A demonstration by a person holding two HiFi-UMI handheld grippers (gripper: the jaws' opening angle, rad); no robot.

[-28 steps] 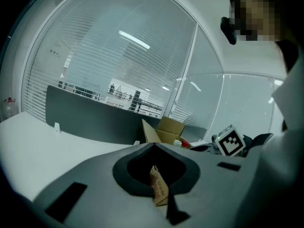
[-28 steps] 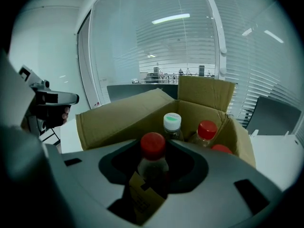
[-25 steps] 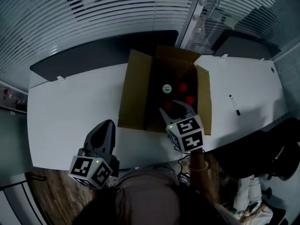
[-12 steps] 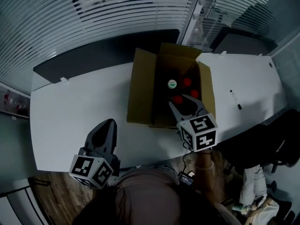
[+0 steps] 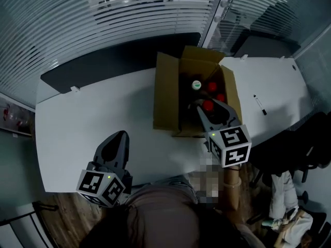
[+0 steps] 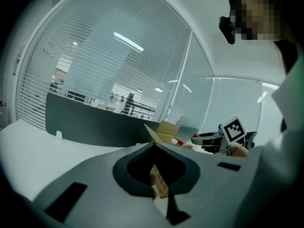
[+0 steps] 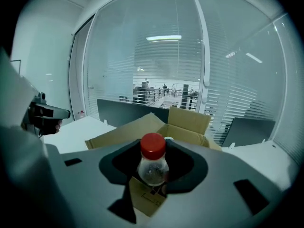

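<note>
Left gripper (image 5: 119,138) is nearest me, well left of the cardboard box (image 5: 166,99) and on my side of it, over the near edge of the white table (image 5: 77,118). Jaws are together with nothing between them.

Right gripper (image 5: 213,110) is over the box's near right part. Jaws are clamped on a clear red-capped bottle (image 7: 153,167), held upright. My read: it hangs above the box opening, not standing inside.

Deeper in the box, toward its far side: a white-capped bottle (image 5: 196,85) and two red caps (image 5: 212,86), (image 5: 221,97) just right of it. I can't tell whether more sit under the gripper.

Progress as I judge it: one bottle in the jaws, at least three in the box. The gripped one isn't set down anywhere yet.

Right of the box, well apart, a black marker pen (image 5: 259,105) lies on the table. Behind the box a dark partition panel (image 5: 119,56) runs along the table's far edge, with window blinds (image 5: 103,9) beyond.
</note>
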